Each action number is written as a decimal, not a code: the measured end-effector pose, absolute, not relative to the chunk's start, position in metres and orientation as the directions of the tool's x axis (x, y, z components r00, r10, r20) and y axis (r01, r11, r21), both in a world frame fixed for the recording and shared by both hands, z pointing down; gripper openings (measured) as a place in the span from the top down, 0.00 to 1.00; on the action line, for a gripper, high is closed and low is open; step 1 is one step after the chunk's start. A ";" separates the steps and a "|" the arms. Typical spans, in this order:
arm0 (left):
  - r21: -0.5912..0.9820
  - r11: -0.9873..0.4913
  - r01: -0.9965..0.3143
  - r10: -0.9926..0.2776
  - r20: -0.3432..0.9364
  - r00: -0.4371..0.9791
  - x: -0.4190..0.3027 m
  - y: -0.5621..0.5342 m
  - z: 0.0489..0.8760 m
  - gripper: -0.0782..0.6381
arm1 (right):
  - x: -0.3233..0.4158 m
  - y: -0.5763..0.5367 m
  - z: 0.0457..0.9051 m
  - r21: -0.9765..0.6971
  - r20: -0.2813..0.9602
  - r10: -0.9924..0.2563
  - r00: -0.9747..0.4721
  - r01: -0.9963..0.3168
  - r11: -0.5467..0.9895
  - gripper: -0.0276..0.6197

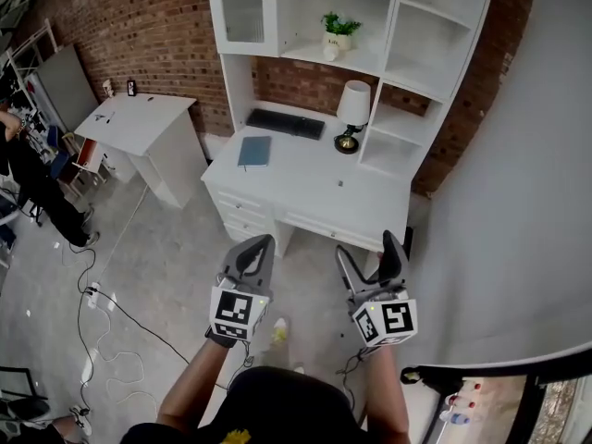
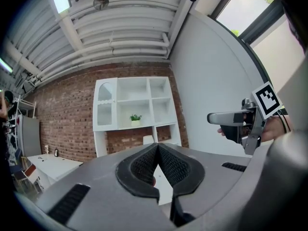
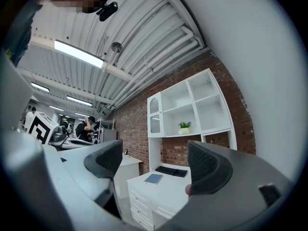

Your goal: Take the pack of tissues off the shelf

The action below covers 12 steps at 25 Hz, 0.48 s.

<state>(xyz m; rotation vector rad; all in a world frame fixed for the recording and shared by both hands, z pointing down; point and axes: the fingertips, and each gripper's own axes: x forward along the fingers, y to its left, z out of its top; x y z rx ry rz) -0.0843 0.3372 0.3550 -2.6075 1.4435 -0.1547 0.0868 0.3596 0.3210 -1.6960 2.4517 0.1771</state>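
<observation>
A white desk (image 1: 305, 185) carries a white shelf unit (image 1: 393, 26) against the brick wall. On its middle shelf stand a potted plant (image 1: 339, 30) and a small white thing (image 1: 330, 53); I cannot tell whether that is the tissue pack. Both grippers hang over the floor well short of the desk. My left gripper (image 1: 257, 248) (image 2: 157, 146) is shut, pads touching, with nothing in it. My right gripper (image 1: 369, 255) (image 3: 156, 161) stands open and empty. The shelf unit (image 2: 132, 105) (image 3: 185, 110) lies far ahead in both gripper views.
On the desk are a white lamp (image 1: 352, 109), a black keyboard (image 1: 285, 123) and a blue notebook (image 1: 254, 151). A second white table (image 1: 139, 123) stands left. Cables (image 1: 102, 313) trail over the floor. A person (image 1: 37, 188) is at far left. A grey wall (image 1: 518, 202) runs along the right.
</observation>
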 end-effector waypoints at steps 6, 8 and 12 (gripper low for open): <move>-0.172 -0.532 -0.829 -0.839 -0.026 0.544 -0.087 0.285 0.344 0.88 | 0.083 0.312 0.309 0.042 -0.198 -0.922 -0.334 -0.942 0.332 0.36; -0.163 -0.534 -0.830 -0.837 -0.036 0.546 -0.091 0.265 0.338 0.88 | 0.079 0.293 0.304 0.054 -0.200 -0.922 -0.332 -0.943 0.328 0.36; -0.148 -0.534 -0.832 -0.836 -0.058 0.546 -0.100 0.224 0.327 0.88 | 0.071 0.255 0.291 0.077 -0.204 -0.923 -0.326 -0.945 0.317 0.36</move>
